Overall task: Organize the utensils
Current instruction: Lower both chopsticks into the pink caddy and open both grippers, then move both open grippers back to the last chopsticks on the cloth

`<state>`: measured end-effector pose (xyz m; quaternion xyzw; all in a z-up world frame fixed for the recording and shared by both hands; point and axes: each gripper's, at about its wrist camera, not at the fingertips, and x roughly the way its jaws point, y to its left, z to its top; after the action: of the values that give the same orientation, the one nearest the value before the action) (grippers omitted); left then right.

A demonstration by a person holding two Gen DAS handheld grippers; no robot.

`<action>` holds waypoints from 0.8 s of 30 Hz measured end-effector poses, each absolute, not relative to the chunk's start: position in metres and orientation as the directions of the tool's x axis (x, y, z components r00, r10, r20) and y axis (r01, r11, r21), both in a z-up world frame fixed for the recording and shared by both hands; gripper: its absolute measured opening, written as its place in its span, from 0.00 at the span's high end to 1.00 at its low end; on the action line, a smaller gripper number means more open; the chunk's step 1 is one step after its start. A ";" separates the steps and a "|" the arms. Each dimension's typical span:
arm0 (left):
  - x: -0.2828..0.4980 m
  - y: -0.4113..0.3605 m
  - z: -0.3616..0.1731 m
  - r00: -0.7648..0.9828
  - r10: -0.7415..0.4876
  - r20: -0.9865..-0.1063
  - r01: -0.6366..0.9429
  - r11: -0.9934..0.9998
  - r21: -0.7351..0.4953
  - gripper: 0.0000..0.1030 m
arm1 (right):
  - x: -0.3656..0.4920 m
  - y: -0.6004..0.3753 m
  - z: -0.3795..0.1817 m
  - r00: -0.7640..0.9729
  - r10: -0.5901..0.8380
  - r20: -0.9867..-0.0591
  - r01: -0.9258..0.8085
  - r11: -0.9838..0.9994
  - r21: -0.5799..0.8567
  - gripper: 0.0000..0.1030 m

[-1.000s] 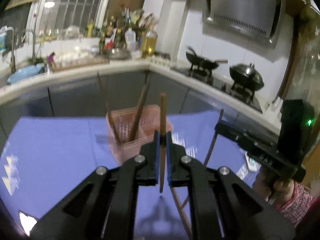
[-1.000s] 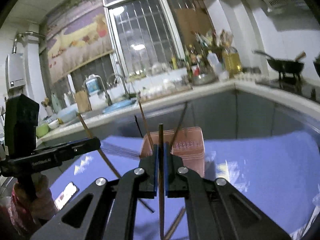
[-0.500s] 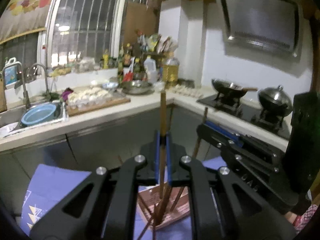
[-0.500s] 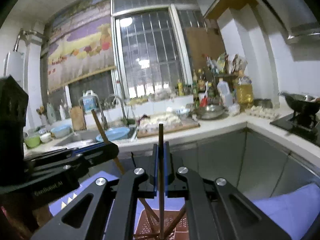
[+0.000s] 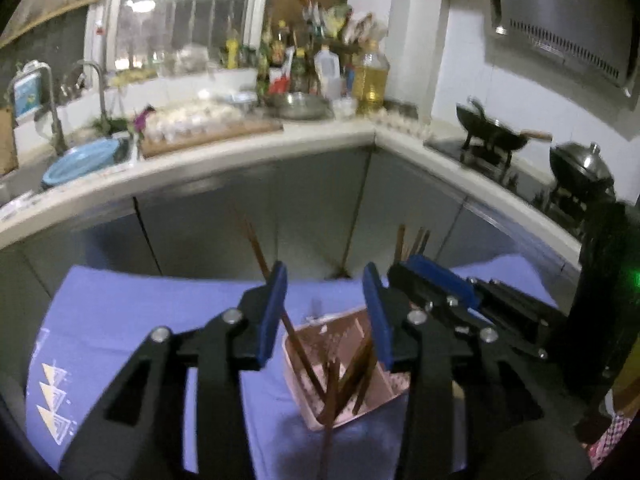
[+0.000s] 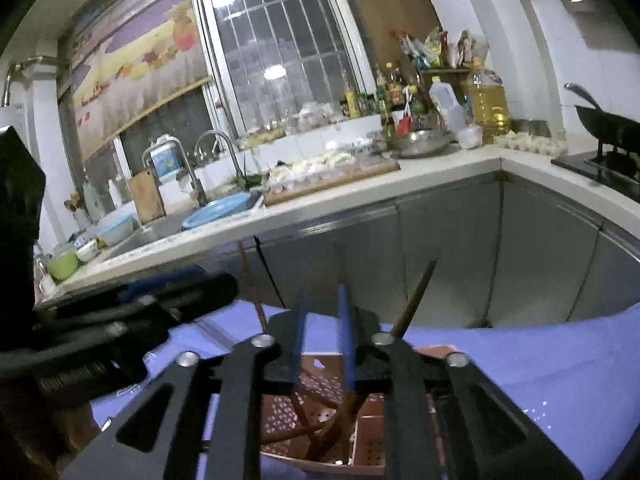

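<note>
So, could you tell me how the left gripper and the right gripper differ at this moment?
The left gripper has its jaws spread wide; the right gripper shows a narrower gap. The left gripper's blue pads look crisp, while the right gripper's are motion-blurred. Shared: both are open, hold nothing, and hang over the pink basket, where the brown chopsticks stand leaning.

Perforated plastic basket (image 5: 394, 390), wooden chopsticks (image 5: 304, 356), cloth mat (image 5: 132, 320)
</note>
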<state>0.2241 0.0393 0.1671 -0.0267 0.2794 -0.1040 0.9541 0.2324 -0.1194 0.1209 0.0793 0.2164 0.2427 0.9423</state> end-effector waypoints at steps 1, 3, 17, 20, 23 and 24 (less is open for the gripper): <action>0.218 0.041 0.176 0.835 -0.213 -0.507 0.184 0.977 -0.108 0.64 | 0.225 -0.121 0.129 0.800 0.490 -0.346 -0.427 0.870 0.246 0.73; 0.205 0.044 0.194 0.858 -0.214 -0.468 0.186 0.977 -0.108 0.64 | 0.212 -0.123 0.145 0.818 0.489 -0.304 -0.437 0.871 0.225 0.70; 0.020 0.033 0.135 0.871 -0.292 -0.395 0.290 0.955 -0.067 0.63 | 0.061 -0.175 0.075 0.820 0.444 -0.360 -0.354 0.889 0.289 0.68; 0.024 0.016 0.060 0.783 -0.208 -0.586 0.241 0.970 -0.023 0.63 | 0.042 -0.186 0.009 0.751 0.414 -0.515 -0.248 0.899 0.361 0.69; 0.027 0.006 0.003 0.671 -0.156 -0.725 0.216 0.976 -0.011 0.63 | 0.026 -0.189 -0.037 0.673 0.395 -0.626 -0.181 0.908 0.379 0.70; 0.027 0.005 -0.006 0.654 -0.156 -0.740 0.209 0.978 -0.022 0.63 | 0.021 -0.189 -0.047 0.649 0.392 -0.652 -0.172 0.910 0.377 0.71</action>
<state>0.0270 0.0051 -0.0058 0.0327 0.4036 -0.1005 0.9088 0.0213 -0.1888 -0.0469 0.1418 0.3884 0.1574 0.8968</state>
